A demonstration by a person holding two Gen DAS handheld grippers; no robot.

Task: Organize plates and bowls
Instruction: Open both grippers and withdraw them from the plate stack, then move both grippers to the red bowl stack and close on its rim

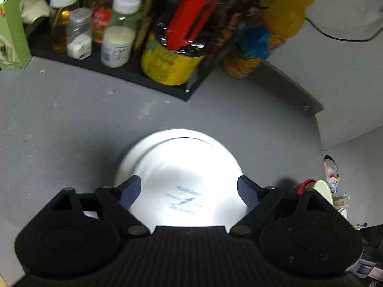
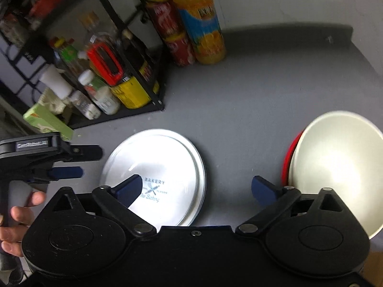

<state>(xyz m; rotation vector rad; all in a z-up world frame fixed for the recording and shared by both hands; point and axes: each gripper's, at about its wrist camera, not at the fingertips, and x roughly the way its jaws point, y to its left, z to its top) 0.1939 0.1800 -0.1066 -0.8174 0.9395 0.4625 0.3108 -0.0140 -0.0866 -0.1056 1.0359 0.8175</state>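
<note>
While both wrist views are smeared by motion, the main things read well enough. On the grey countertop [image 2: 251, 91] lies a stack of white plates [image 2: 167, 157], the top one printed with a bakery logo that is legible in the right wrist view and only a blue blur in the left. The left gripper [image 1: 189, 190] hangs over this stack with its jaws wide apart and nothing between them; its body hides the plates' near edge. The right gripper [image 2: 196, 187] is likewise spread wide and empty, one blue finger over the plate, the other toward a cream bowl [image 2: 340, 167] at 3 o'clock. A red bowl [image 2: 290, 153] beneath shows only as a sliver, and the cream bowl's rim is cut off by the frame. At 9 o'clock a hand [image 2: 18, 217] grips the left gripper's handle. At 11 o'clock a black rack [image 2: 143, 81] holds blurred jars and bottles, with an orange drink bottle [image 2: 201, 24] beside it
</note>
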